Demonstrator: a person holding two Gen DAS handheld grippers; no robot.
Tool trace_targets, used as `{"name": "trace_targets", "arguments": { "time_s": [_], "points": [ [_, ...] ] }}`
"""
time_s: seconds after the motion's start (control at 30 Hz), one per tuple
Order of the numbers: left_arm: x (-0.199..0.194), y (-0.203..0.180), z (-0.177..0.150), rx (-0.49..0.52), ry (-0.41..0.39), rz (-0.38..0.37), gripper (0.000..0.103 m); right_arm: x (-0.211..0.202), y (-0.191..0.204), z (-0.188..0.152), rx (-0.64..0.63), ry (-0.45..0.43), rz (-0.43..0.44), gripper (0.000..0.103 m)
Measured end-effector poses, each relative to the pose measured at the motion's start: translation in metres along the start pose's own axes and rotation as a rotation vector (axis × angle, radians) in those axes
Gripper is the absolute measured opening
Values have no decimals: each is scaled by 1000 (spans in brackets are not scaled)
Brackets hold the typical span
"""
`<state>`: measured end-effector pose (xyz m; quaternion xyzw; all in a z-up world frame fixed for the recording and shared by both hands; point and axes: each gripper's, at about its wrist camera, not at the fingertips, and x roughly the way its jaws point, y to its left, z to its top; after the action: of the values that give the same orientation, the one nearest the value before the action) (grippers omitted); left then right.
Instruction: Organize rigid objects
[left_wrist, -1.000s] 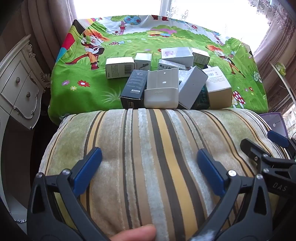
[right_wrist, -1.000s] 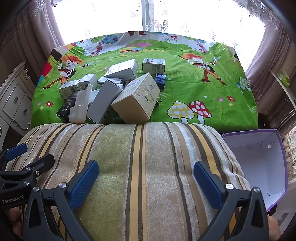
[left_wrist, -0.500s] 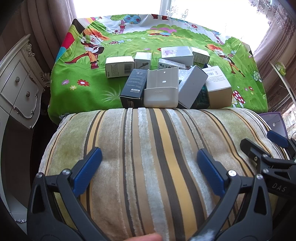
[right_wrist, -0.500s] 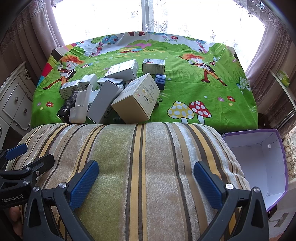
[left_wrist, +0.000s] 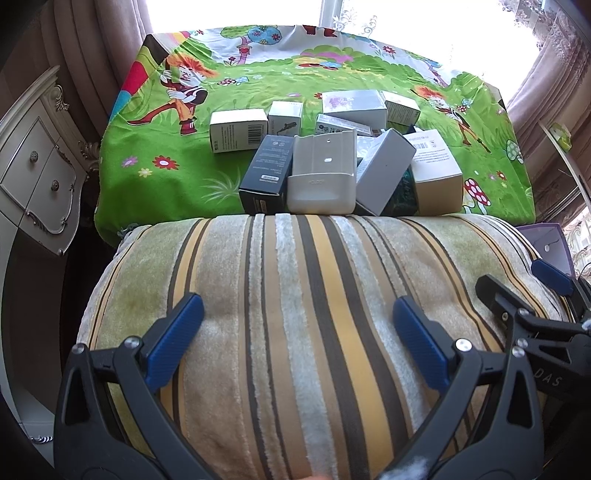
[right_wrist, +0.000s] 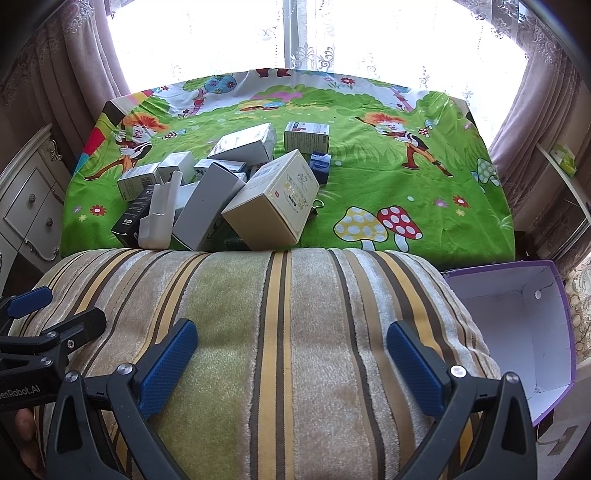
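Left wrist view: left claw (left_wrist: 297, 325) spread wide, empty, over striped cushion (left_wrist: 295, 295). Beyond cushion, heap of boxes (left_wrist: 343, 147) sat on near part of green cartoon-print bench (left_wrist: 166, 177). White plastic holder (left_wrist: 323, 175) stood at near edge, black box (left_wrist: 267, 173) touching its left, grey box (left_wrist: 384, 171) leaning at right. Cabinet (left_wrist: 37, 177) at far left.

Right wrist view: right claw (right_wrist: 291, 349) wide, empty, over same cushion. Beige box (right_wrist: 273, 205) tilted in heap, left of centre. Open purple-edged carton (right_wrist: 517, 325) lay at right, beside cushion. Left claw's arm visible at left edge.
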<state>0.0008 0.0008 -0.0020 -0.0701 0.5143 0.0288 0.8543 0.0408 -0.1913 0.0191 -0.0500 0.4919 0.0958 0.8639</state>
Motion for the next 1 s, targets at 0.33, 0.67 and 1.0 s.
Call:
{"name": "trace_targets", "arguments": {
  "time_s": [0.33,0.67,1.0],
  "points": [
    [0,2,0,-3,1,-9,103,5,-5,4,3,42,24,103],
    [1,2,1,0,6,-8,103,5,-3,4,3,58,24,103],
    [2,1,2,2,10,-5,103,6,-4,5,2,58,23,103]
  ]
}}
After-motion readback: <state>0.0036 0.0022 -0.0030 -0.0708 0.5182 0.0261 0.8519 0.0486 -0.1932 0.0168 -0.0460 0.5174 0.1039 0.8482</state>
